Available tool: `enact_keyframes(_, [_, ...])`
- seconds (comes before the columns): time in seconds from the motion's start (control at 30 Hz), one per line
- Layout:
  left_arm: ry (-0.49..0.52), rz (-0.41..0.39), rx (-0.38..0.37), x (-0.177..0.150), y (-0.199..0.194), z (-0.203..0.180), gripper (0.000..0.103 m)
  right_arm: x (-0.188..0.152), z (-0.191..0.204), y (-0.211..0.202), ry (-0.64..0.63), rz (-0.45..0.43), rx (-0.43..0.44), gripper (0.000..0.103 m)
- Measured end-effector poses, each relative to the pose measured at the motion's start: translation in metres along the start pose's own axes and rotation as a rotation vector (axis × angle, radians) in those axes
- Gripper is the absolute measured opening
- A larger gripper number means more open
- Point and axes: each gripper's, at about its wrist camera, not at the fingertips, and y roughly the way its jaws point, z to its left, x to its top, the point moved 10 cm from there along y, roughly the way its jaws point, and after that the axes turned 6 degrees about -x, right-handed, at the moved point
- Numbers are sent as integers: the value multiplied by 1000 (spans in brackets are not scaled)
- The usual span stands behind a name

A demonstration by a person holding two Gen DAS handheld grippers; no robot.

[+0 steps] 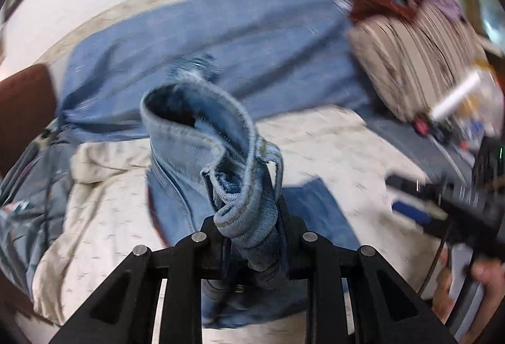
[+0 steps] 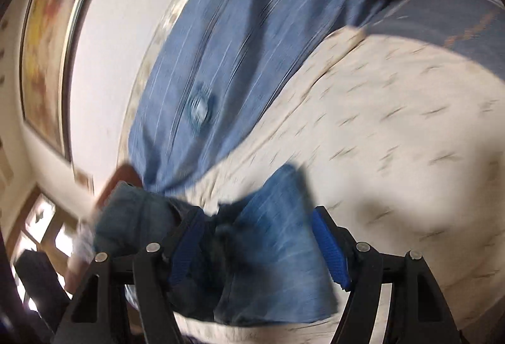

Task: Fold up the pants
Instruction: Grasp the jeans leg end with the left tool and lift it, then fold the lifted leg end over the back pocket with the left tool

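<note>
A pair of light blue jeans (image 1: 195,148) hangs lifted over the bed. My left gripper (image 1: 252,236) is shut on a bunched fold of the waistband (image 1: 246,217), and the open waist curls up beyond the fingers. More of the denim (image 2: 271,249) lies in front of my right gripper (image 2: 258,249), filling the gap between its blue pads (image 2: 331,252). Those jaws stand wide and I see no pad pressing on the cloth. The left wrist view shows the right gripper (image 1: 407,198) at the right, held by a hand (image 1: 486,274), apart from a denim corner (image 1: 315,202) on the bed.
A cream patterned bedspread (image 1: 331,148) covers the bed. A wide blue cloth (image 1: 236,34) with a frayed pale spot lies along the white wall. A striped pillow (image 1: 410,59) with dark red and purple items is at the right. A framed picture (image 2: 47,44) hangs left.
</note>
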Motion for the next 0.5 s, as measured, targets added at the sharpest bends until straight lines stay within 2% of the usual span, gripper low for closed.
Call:
enact_keyframes(0.13, [89, 123, -56, -29, 39, -43, 27, 12, -26, -13, 102, -28, 2, 73])
enact_keyframes(0.2, [109, 227, -104, -55, 60, -60, 28, 13, -33, -13, 133, -19, 3, 73])
enact_keyframes(0.27, [137, 316, -130, -74, 75, -69, 31, 15, -34, -12, 134, -18, 0, 73])
enact_keyframes(0.3, [130, 338, -156, -78, 78, -70, 38, 14, -35, -13, 133, -13, -2, 73])
enact_keyframes(0.43, [34, 315, -296, -67, 50, -65, 60, 12, -36, -11, 133, 2, -14, 74])
enact_keyframes(0.5, [-4, 268, -347, -58, 26, -53, 64, 11, -33, -13, 106, -7, -27, 74])
